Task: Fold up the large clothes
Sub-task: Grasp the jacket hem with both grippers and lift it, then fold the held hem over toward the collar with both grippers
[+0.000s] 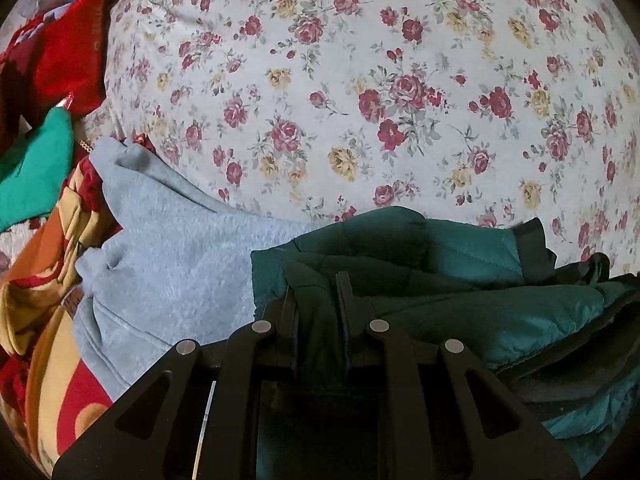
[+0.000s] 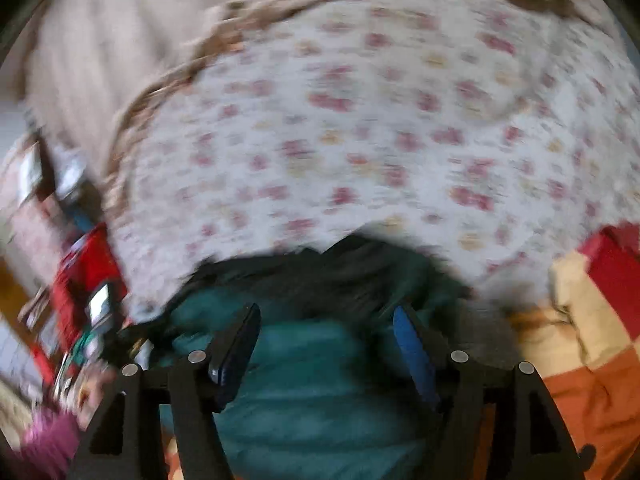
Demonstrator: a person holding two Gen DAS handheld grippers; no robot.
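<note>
Observed teal quilted jacket bunched on the floral bedsheet, low in the left wrist view from 6 to 3 o'clock. Left gripper nearly closed, a dark fold of the jacket pinched between its fingers. Noted the jacket's long axis in that view running roughly 9 to 3 o'clock, black-trimmed edge trailing toward 3. Grey sweatshirt lying just beside the jacket at 8 o'clock, touching it; red, green and orange garments piled farther out around 9 to 10 o'clock. Right wrist view heavily blurred. Right gripper standing wide, blue pads apart; jacket seen between and beneath the fingers at 6 o'clock, dark edge toward 12, no pad visibly pressing on the cloth. Judged nothing held on that side. Orange and cream checked cloth at 4 o'clock. Judged step in hand: one edge secured at left, second hold still to be taken at right. Judged both grippers about equally near, with the jacket directly below and ahead of the right one. Coming move judged to hinge on the right jaws closing on cloth spaced along the long axis from the left pinch, to spread the bunch rather than gather it.
</note>
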